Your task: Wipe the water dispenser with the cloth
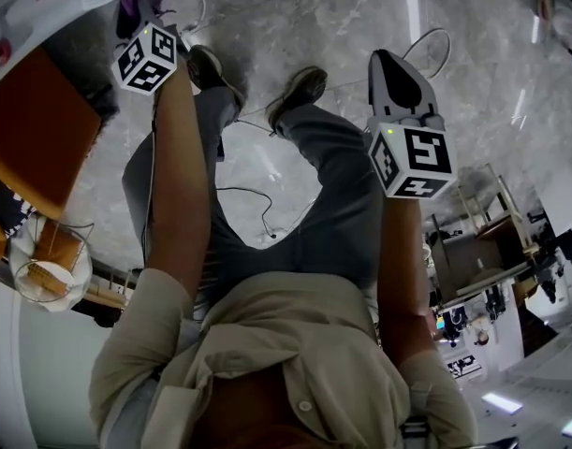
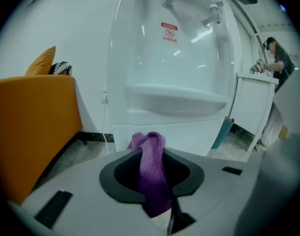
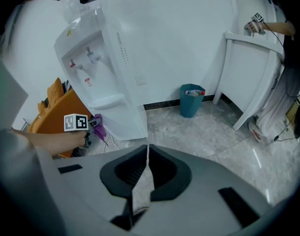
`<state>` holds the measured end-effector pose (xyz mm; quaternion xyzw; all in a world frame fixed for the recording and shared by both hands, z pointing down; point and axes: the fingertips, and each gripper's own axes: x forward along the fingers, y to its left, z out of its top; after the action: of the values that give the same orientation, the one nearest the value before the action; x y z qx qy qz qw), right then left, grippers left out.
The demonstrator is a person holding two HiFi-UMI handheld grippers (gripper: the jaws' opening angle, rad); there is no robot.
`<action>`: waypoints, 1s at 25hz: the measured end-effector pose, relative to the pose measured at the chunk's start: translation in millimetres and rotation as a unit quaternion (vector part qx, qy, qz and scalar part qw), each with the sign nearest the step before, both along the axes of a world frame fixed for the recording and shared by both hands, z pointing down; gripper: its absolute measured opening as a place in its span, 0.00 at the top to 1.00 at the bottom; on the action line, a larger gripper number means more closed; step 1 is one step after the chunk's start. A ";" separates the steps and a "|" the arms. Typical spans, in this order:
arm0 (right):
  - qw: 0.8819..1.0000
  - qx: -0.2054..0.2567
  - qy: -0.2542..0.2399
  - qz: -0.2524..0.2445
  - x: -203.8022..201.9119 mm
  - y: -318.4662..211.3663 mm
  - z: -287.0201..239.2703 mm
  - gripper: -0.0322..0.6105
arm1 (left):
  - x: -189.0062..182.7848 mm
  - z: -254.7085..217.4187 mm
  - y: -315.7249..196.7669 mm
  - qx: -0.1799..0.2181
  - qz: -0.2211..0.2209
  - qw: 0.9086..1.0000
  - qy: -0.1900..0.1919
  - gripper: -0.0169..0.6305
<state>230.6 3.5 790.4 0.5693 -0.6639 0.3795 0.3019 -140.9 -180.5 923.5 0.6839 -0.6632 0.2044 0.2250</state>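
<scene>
Left tool [image 2: 152, 154] was clamped on purple cloth [image 2: 150, 140] before white water dispenser [image 2: 179, 68], orange seat [image 2: 32, 127] alongside; right tool [image 3: 147, 149] had its jaws together above grey marble floor [image 3: 213, 132], teal bin [image 3: 191, 101] by wall.

floor [image 3: 199, 132]: grey marble | standing on it: water dispenser [image 3: 108, 70], teal bin [image 3: 191, 102], orange chair [image 2: 32, 127]

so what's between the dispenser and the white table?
A teal bin stands between the dispenser and the table. It shows clearest in the right gripper view.
</scene>
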 end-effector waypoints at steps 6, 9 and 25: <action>1.000 0.011 -0.010 0.001 -9.1 2.8 -63.7 0.91 | -1.3 -60.9 27.6 -0.018 0.038 0.999 -0.016 0.81; 1.000 0.021 -0.010 0.005 -8.1 0.3 -102.2 0.91 | 3.2 -99.0 48.5 -0.028 0.083 0.996 -0.027 0.81; 0.991 0.127 -0.026 -0.036 -49.7 -45.7 -330.8 0.91 | 34.6 -403.8 76.7 0.071 0.322 0.943 -0.039 0.81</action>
<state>180.9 -42.2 459.6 0.5685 -0.7345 0.2956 0.2235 -106.3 -103.8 519.6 0.8664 -0.4289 0.2455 0.0721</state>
